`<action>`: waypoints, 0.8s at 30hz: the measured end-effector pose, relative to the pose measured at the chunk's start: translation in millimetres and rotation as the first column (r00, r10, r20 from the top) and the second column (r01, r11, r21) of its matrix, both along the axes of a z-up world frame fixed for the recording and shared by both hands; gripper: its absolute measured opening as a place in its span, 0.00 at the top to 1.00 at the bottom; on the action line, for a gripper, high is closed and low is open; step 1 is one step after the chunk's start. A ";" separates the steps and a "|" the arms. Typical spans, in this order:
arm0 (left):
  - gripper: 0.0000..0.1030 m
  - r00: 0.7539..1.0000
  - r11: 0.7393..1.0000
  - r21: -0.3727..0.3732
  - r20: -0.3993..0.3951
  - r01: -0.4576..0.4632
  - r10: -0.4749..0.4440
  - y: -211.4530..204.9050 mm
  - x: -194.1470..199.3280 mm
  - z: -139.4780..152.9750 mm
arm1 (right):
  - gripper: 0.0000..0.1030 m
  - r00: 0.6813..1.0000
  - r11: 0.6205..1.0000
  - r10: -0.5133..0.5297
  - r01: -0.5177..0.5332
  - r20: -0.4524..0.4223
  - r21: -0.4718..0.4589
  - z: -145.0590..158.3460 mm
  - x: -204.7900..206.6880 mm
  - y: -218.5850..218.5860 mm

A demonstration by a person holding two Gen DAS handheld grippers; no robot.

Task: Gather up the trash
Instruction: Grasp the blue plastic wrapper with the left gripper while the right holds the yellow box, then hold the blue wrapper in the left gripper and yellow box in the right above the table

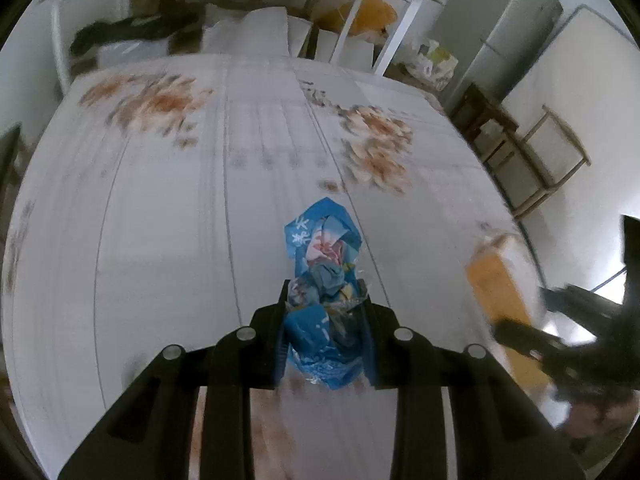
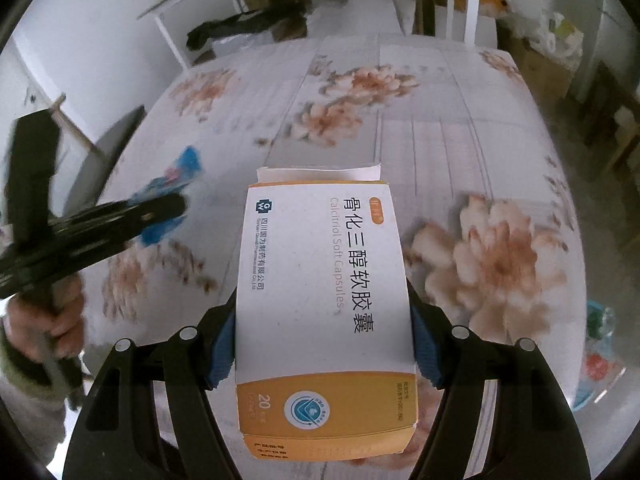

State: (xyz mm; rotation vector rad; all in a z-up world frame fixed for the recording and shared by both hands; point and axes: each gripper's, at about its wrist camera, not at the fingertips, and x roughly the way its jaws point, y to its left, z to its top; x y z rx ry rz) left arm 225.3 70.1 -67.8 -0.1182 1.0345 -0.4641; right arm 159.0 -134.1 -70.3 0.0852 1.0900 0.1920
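A crumpled blue snack wrapper (image 1: 320,240) sits between the fingers of my left gripper (image 1: 324,292), which is shut on its near half; the far half sticks out over the floral tablecloth (image 1: 160,200). My right gripper (image 2: 322,304) is shut on a white and orange medicine box (image 2: 320,260), its blue pads pressing both long sides. The box is held above the table with its open flap pointing away. In the right wrist view the left gripper (image 2: 172,204) and the blue wrapper (image 2: 188,164) appear blurred at the left. The box (image 1: 496,284) shows blurred at the right of the left wrist view.
Another colourful wrapper (image 2: 600,352) lies at the table's right edge. A person's hand (image 2: 40,320) holds the left gripper's handle. A white-framed rack with bags and boxes (image 1: 260,32) stands behind the table. A wooden chair (image 1: 552,160) stands to the right.
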 end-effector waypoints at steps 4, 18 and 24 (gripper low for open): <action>0.73 0.998 0.997 -0.058 0.000 -0.057 0.057 13.4 -53.4 3.4 | 0.33 1.000 0.999 -0.008 0.009 0.009 -0.044 -4.3 -21.8 5.1; 0.49 0.996 0.997 0.010 0.056 -0.077 0.076 2.8 -90.8 -8.9 | 0.20 0.998 0.995 -0.039 0.043 0.044 -0.090 2.0 -47.1 14.9; 0.49 0.993 0.994 0.068 0.091 -0.081 0.075 -0.6 -91.0 -9.4 | 0.20 0.999 0.995 -0.043 0.045 0.027 -0.092 -2.4 -52.0 16.9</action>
